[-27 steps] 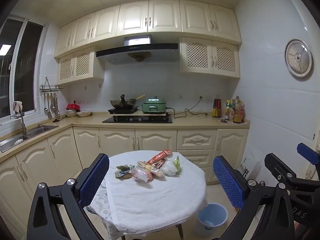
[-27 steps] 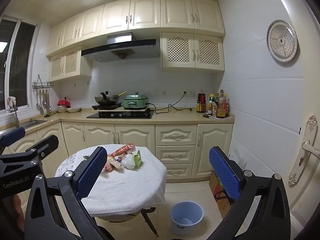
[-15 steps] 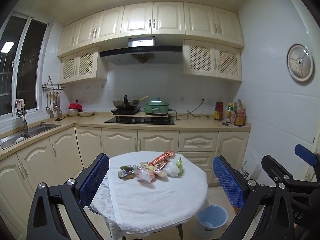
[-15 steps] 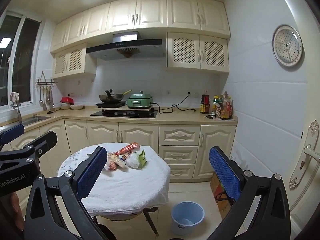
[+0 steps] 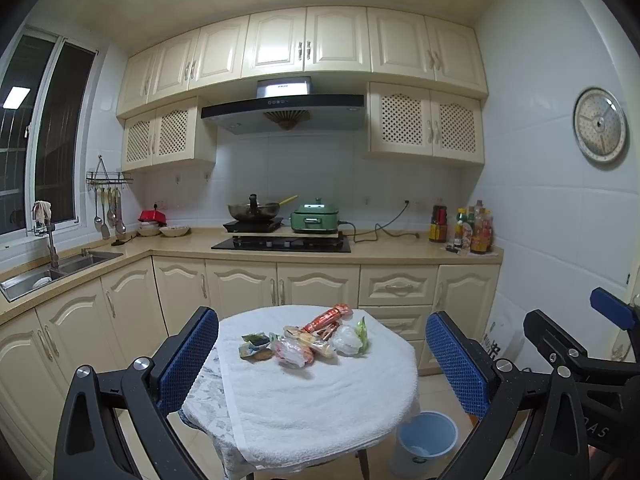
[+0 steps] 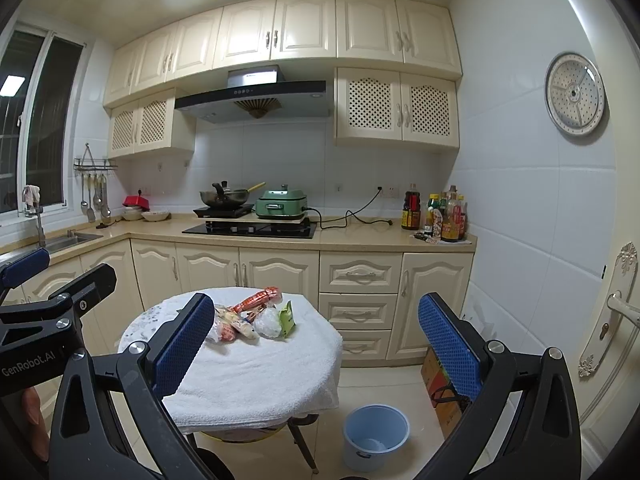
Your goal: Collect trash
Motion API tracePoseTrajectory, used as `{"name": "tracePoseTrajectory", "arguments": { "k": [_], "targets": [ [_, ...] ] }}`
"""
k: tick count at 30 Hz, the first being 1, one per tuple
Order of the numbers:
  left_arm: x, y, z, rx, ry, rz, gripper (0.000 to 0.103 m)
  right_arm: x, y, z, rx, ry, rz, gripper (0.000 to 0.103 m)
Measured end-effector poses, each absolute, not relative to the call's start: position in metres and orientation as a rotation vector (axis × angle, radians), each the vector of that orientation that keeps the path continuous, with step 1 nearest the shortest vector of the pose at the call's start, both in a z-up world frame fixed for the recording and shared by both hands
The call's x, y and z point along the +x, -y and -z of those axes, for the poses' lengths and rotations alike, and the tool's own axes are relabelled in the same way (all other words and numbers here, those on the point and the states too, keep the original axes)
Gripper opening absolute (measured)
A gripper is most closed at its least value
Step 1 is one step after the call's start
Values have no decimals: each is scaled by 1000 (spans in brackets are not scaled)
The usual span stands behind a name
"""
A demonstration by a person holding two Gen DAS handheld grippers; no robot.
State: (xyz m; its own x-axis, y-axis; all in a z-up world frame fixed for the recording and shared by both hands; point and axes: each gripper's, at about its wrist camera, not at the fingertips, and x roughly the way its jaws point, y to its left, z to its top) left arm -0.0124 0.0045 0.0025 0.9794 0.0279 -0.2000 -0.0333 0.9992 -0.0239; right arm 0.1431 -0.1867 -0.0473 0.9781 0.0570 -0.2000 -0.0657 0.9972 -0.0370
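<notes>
A pile of trash [image 5: 308,340] lies on the far half of a small round table [image 5: 320,408] covered with a white towel: a red wrapper, a clear plastic bag, a green packet and other wrappers. It also shows in the right wrist view [image 6: 256,316]. A light blue bin [image 5: 426,442] stands on the floor right of the table; the right wrist view shows the bin [image 6: 376,432] too. My left gripper [image 5: 320,364] is open and empty, well short of the table. My right gripper [image 6: 316,348] is open and empty, to the right of the left one.
Cream kitchen cabinets and a counter [image 5: 380,252] run along the back wall with a hob, wok, green cooker and bottles. A sink [image 5: 44,272] is at the left. A cardboard box [image 6: 440,388] stands on the floor at the right wall. A door handle [image 6: 622,310] is at far right.
Both views have shifted slightly; the table and trash sit a little further right and lower in the left wrist view. Both grippers stay open and empty.
</notes>
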Motion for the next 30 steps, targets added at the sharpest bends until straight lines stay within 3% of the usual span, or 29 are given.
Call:
{"name": "tracePoseTrajectory", "arguments": {
  "k": [30],
  "targets": [
    [-14, -4, -2, -25, -198, -29, 102, 143, 186, 48, -37, -197, -57, 103]
  ]
}}
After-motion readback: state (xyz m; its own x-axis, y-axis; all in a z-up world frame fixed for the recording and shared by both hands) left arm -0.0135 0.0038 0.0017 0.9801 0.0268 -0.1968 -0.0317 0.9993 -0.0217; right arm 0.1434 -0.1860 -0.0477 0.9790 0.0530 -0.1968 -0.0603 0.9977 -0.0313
